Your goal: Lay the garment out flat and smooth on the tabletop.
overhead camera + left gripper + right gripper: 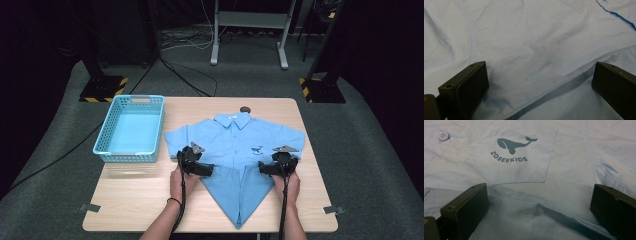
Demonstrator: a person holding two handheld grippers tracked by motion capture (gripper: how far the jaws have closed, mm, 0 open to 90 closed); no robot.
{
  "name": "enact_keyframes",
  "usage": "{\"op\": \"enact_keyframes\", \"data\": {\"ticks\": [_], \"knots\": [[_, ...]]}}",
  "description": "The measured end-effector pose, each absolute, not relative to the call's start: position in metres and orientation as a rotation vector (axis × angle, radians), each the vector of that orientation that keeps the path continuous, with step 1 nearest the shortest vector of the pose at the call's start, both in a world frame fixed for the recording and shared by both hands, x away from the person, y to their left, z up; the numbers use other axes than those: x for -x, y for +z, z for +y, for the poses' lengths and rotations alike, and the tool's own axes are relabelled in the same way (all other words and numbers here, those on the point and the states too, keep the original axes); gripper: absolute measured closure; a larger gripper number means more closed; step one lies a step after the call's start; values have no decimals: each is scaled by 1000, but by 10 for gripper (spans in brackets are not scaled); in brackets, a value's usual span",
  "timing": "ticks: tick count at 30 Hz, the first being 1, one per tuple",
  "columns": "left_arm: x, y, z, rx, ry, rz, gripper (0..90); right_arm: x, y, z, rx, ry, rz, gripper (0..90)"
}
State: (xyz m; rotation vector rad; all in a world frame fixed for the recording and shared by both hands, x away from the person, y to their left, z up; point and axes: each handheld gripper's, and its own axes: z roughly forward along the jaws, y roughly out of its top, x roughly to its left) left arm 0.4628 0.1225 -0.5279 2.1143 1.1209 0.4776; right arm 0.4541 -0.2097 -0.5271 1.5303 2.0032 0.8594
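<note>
shirt (235, 145) – spread flat beneath both fingers' gaps | left gripper (209, 170), right gripper (262, 167) – fingers parted, nothing gripped | counted: one shirt, one basket (111, 130)

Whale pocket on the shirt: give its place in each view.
High view: whale pocket right of the placket, just above the right gripper.
Left gripper view: not in it.
Right gripper view: upper centre, beyond the open jaws.
Shared landmark: blue shirt.
</note>
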Motion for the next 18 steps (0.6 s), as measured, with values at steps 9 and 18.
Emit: {"op": "enact_keyframes", "data": {"ticks": [9,18], "knots": [[-463,-528,123,-2115,481,1117,6,-441,-525,-210,-1515,919,1978,11],[-463,-528,123,-2114,477,1121,8,-411,-523,-201,-1463,999,2007,10]]}}
